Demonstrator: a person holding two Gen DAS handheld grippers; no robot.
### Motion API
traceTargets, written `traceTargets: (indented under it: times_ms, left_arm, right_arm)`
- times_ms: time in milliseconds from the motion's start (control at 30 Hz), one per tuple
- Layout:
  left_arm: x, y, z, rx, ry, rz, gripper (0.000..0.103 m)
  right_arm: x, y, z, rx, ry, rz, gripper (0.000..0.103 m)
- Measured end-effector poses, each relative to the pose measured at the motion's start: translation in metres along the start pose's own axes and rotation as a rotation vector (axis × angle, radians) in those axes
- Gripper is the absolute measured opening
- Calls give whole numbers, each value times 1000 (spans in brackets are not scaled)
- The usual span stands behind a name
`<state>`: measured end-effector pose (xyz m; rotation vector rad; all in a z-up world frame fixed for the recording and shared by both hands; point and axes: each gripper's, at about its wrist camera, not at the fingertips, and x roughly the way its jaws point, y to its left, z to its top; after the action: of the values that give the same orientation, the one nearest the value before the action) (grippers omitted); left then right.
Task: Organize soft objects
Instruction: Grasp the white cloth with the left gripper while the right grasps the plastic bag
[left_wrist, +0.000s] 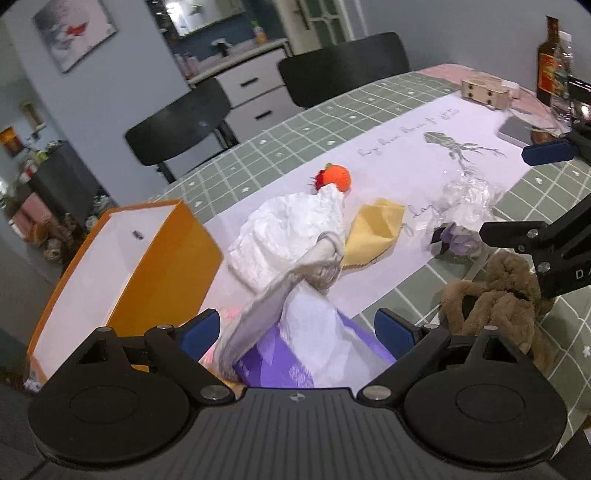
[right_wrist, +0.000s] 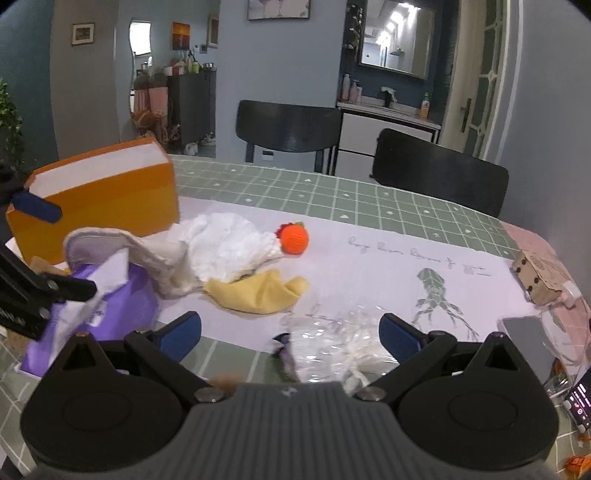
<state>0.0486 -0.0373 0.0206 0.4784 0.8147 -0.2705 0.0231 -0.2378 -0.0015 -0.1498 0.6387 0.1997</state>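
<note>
We see a crumpled white cloth (left_wrist: 291, 229) on the white paper runner (left_wrist: 406, 162), beside a folded yellow cloth (left_wrist: 376, 225) and an orange box (left_wrist: 162, 266). Our left gripper (left_wrist: 295, 328) and right gripper (right_wrist: 290, 334) both gape wide, holding nothing.

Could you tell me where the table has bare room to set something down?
The white runner is free between the orange knitted ball and the cardboard box; the green cloth by the chairs too. It is crowded around the white cloth, yellow cloth and orange box.
</note>
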Motion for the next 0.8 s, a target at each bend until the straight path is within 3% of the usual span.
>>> traceTargets:
  times_ms: [167, 233, 467, 567, 700, 800]
  left_arm:
    - [15, 1, 22, 67, 24, -25, 103]
    - [25, -1, 33, 109, 55, -34, 96]
    - [68, -7, 64, 240, 248, -72, 92]
    - [85, -2, 69, 231, 301, -105, 88]
    - [105, 4, 71, 195, 359, -135, 75]
    - [118, 7, 70, 172, 400, -155, 73]
  right_arm:
    - [4, -14, 1, 45, 13, 4, 100]
    - [6, -18, 1, 63, 15, -4, 100]
    - [14, -29, -2, 117, 54, 4, 100]
    - [15, -32, -2, 128, 57, 6, 100]
    - [14, -34, -2, 130, 54, 11, 100]
    - [16, -35, -2, 130, 60, 9, 100]
